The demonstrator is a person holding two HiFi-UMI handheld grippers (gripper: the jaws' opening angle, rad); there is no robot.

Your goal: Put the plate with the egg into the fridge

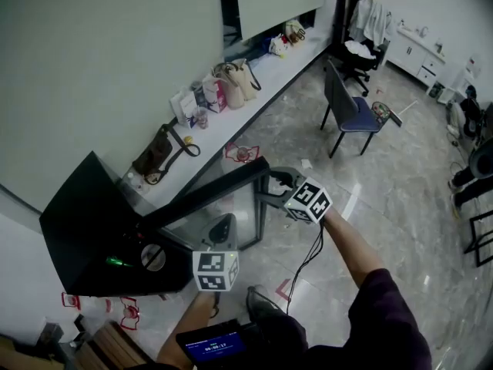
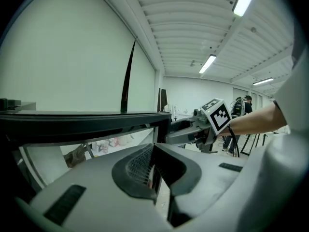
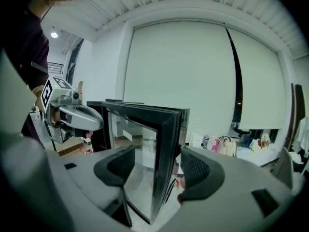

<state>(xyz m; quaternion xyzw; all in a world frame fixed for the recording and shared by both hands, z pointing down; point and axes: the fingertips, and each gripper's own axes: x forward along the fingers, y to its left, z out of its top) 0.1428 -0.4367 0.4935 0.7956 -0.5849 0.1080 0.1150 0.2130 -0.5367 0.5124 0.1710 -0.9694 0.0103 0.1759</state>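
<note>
The black fridge [image 1: 92, 230] stands at the left with its glass door [image 1: 208, 195] swung out. My right gripper [image 1: 266, 187] is at the door's free edge. In the right gripper view it [image 3: 154, 170] is open, and the door's edge [image 3: 166, 144] stands between the two pads, touching neither. My left gripper [image 1: 223, 230] is lower, near the glass, with its jaws together and nothing in them [image 2: 155, 168]. The door's top frame [image 2: 87, 120] crosses just above it. No plate or egg shows in any view.
A long white counter [image 1: 262, 68] with bags runs along the wall behind the fridge. A blue chair [image 1: 350, 110] stands on the marble floor to the right. A small screen [image 1: 216, 345] sits at my chest. Red markers [image 1: 127, 311] lie on the floor by the fridge.
</note>
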